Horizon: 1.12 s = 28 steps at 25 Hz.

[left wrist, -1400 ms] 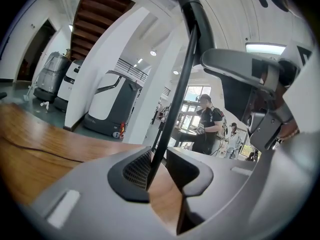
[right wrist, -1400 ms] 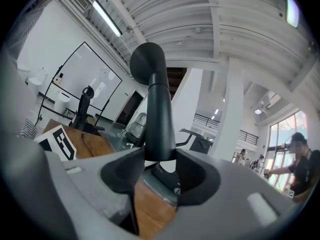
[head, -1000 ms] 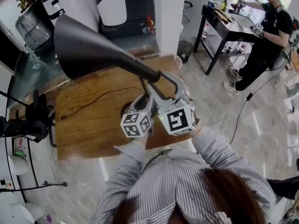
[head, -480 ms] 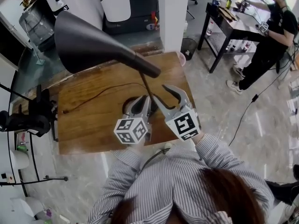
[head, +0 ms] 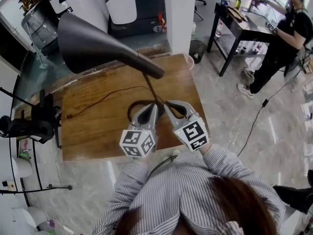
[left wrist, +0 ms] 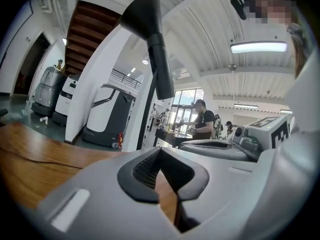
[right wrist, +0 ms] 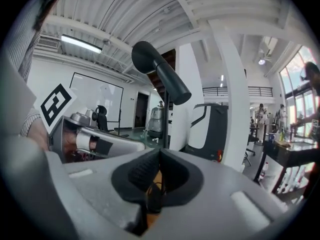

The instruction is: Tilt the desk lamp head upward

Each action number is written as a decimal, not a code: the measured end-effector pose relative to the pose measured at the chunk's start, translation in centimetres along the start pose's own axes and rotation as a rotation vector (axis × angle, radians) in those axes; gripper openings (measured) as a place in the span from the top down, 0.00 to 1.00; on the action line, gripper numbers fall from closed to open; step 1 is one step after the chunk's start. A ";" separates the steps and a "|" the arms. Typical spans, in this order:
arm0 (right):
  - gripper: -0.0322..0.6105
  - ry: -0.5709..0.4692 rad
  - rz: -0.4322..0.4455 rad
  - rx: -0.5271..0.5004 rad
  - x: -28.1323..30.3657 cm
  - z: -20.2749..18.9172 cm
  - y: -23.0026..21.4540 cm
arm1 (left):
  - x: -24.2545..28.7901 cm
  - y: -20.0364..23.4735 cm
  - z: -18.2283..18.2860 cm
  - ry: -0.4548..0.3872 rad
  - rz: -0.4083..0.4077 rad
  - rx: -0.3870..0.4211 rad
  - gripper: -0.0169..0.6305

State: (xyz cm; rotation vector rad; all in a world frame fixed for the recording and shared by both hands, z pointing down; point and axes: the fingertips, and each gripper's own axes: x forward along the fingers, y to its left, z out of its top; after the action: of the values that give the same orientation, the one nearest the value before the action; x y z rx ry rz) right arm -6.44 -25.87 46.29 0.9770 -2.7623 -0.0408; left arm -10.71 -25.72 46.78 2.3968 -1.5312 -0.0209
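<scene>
Pinstriped shirt, grey marker-cubed grippers

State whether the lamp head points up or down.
Up: both gripper views show the head with its wide mouth above its narrow end.

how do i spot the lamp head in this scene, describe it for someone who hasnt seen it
Find the brown wooden table in the middle of the head view. A thin stem rises from it, and the lamp head is the big matte black cone at its top, flaring toward the upper left. It is far wider than the stem and the only funnel shape there.
</scene>
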 end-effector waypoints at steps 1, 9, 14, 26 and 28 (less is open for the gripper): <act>0.95 0.002 0.007 0.009 0.0 -0.1 0.1 | -0.1 -0.1 0.0 0.008 0.005 0.020 0.97; 0.95 0.012 0.042 0.051 -0.1 -0.6 0.9 | -1.2 -0.4 -0.2 0.017 0.008 0.001 0.97; 0.95 0.028 0.058 0.077 0.0 -1.2 1.4 | -0.9 -0.9 -0.4 0.017 -0.006 -0.003 0.97; 0.95 0.030 0.034 0.100 -0.6 -1.5 0.5 | -0.8 -1.6 -1.0 0.029 -0.018 -0.016 0.97; 0.95 0.032 0.032 0.107 -0.6 -1.7 0.4 | -1.0 -1.5 -1.0 0.029 -0.013 -0.023 0.97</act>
State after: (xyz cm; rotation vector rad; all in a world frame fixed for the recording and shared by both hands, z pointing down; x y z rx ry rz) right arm -5.89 -25.04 47.84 0.9499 -2.7744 0.1284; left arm -9.65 -24.02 47.24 2.3790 -1.4948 -0.0069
